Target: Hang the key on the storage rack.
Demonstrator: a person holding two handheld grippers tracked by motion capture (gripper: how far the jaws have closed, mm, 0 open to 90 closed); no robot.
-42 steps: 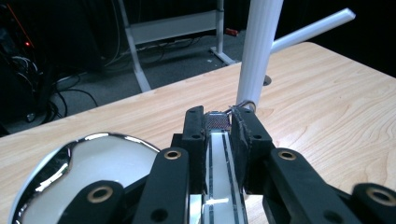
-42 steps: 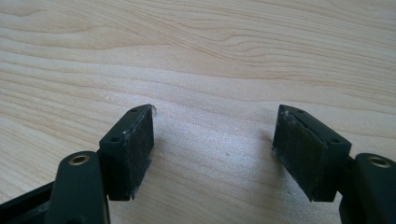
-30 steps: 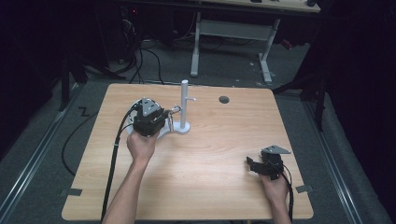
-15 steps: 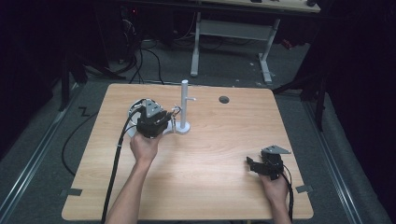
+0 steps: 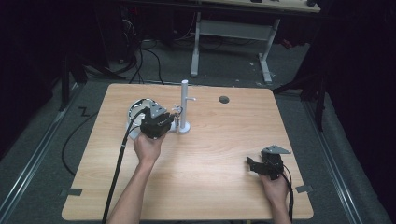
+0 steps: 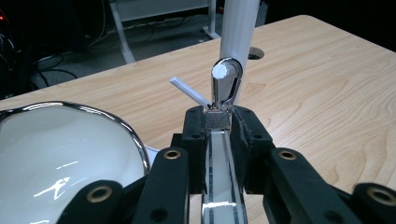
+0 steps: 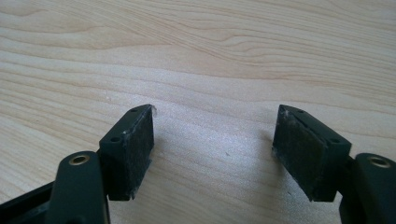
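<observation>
We clamp the ladle handle [image 6: 220,140] in the left gripper [image 6: 219,122] so its loop [image 6: 227,84] hooks the stand's peg [image 6: 219,71]; right gripper [image 7: 212,149] rests wide open, empty, on the worktop [image 7: 210,56].

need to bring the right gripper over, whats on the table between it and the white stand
Nothing: in the high view the stretch from the right gripper to the white stand is bare wooden table.

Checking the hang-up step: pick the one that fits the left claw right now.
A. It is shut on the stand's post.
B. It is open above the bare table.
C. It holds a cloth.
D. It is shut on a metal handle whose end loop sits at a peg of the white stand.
D: in the left gripper view the left claw clamps the metal handle, its loop at the peg of the white stand.
</observation>
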